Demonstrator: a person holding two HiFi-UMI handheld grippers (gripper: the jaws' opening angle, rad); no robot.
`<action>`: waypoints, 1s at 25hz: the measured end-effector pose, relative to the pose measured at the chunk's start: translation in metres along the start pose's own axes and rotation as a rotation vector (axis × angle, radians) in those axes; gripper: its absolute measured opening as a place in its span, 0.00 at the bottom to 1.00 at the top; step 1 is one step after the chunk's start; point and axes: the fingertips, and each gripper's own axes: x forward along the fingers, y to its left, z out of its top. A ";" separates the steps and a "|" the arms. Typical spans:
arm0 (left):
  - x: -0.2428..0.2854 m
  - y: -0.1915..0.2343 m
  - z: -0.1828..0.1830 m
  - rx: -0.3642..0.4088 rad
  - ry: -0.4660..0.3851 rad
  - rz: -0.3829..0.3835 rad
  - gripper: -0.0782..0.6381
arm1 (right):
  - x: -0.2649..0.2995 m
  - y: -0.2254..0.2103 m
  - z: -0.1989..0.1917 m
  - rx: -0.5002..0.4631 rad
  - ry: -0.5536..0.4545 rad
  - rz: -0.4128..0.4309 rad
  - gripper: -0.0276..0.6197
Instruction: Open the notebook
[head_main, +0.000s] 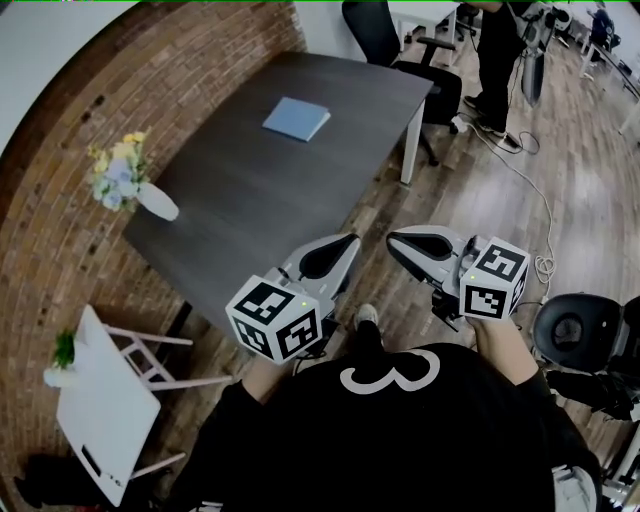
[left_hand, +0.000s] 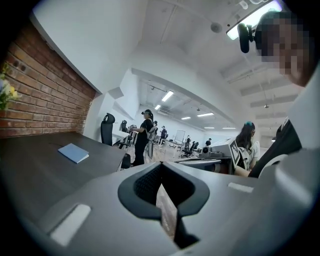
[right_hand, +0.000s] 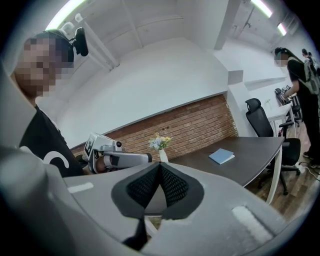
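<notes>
A closed light-blue notebook (head_main: 296, 118) lies flat on the far half of the dark table (head_main: 250, 190). It also shows in the left gripper view (left_hand: 73, 152) and the right gripper view (right_hand: 221, 156). Both grippers are held close to the person's body, off the table's near corner and well short of the notebook. My left gripper (head_main: 350, 243) has its jaws together with nothing between them (left_hand: 161, 165). My right gripper (head_main: 393, 240) faces it tip to tip, jaws likewise closed and empty (right_hand: 160, 164).
A white vase of flowers (head_main: 135, 185) stands at the table's left edge by the brick wall. A small white side table (head_main: 100, 410) is at lower left. An office chair (head_main: 375, 30) and a standing person (head_main: 497, 50) are beyond the table; cables (head_main: 530, 190) cross the wooden floor.
</notes>
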 end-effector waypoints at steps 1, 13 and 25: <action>0.006 0.013 0.003 -0.005 0.004 0.004 0.12 | 0.008 -0.011 0.003 0.008 0.001 -0.003 0.04; 0.088 0.173 0.032 -0.118 0.026 0.047 0.12 | 0.103 -0.156 0.036 0.088 0.064 -0.031 0.04; 0.140 0.270 0.038 -0.177 0.060 0.099 0.12 | 0.159 -0.244 0.047 0.112 0.112 -0.019 0.04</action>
